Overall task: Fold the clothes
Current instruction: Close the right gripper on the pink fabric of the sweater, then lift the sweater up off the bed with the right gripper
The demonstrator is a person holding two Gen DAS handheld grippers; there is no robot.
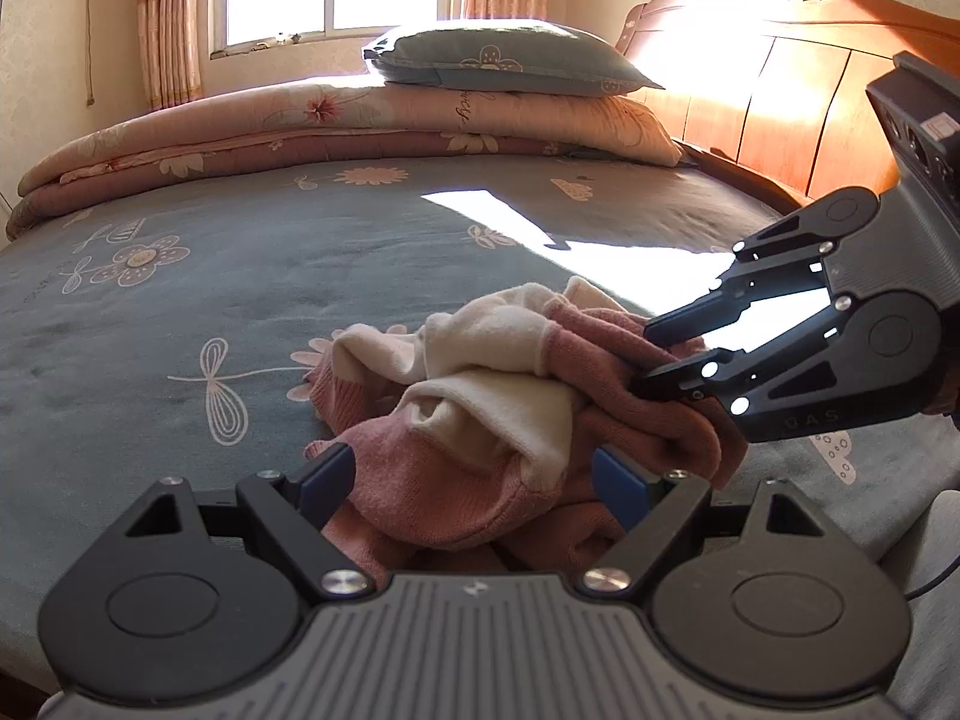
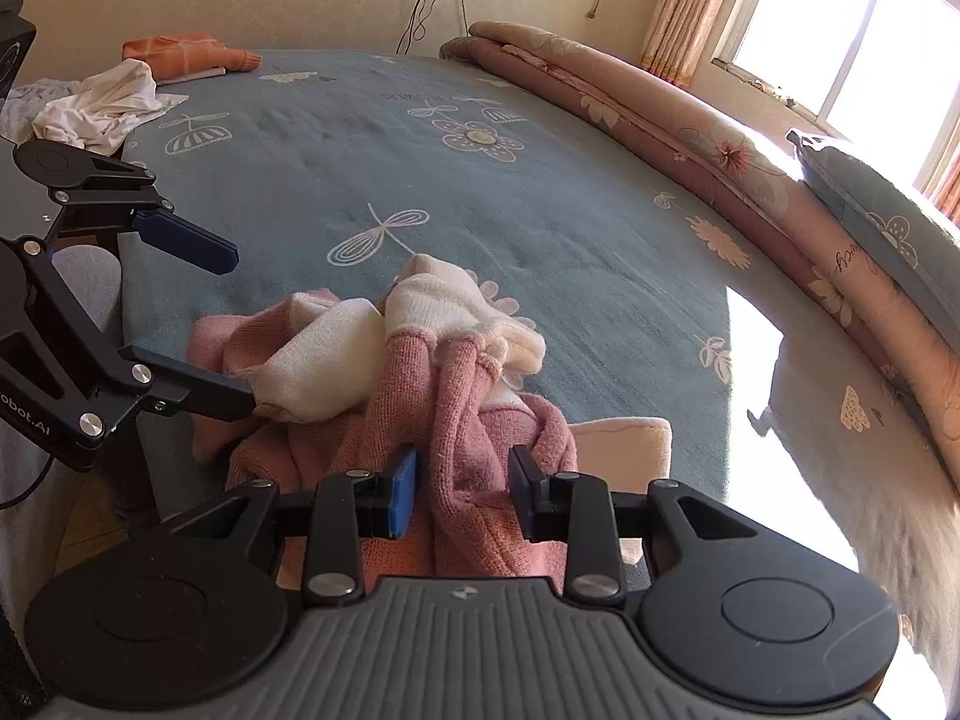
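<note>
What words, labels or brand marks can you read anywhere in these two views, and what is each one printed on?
"obot.AI", cut off at the frame edge: on the left gripper body, right wrist view.
Cursive script on the folded quilt: too distorted to read.
Embossed letters on the right gripper body: too faint to read.
Printed script on the bedsheet: too small to read.

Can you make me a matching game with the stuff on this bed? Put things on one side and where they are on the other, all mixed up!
Things:
1. pink and cream sweater
2. blue pillow
3. orange garment
4. white cloth

Places:
A. lying flat at the bed's far corner
B. on top of the folded quilt
C. crumpled at the bed's far edge, next to the orange one
D. bunched up between the two grippers

Pairs: 1-D, 2-B, 3-A, 4-C
</note>
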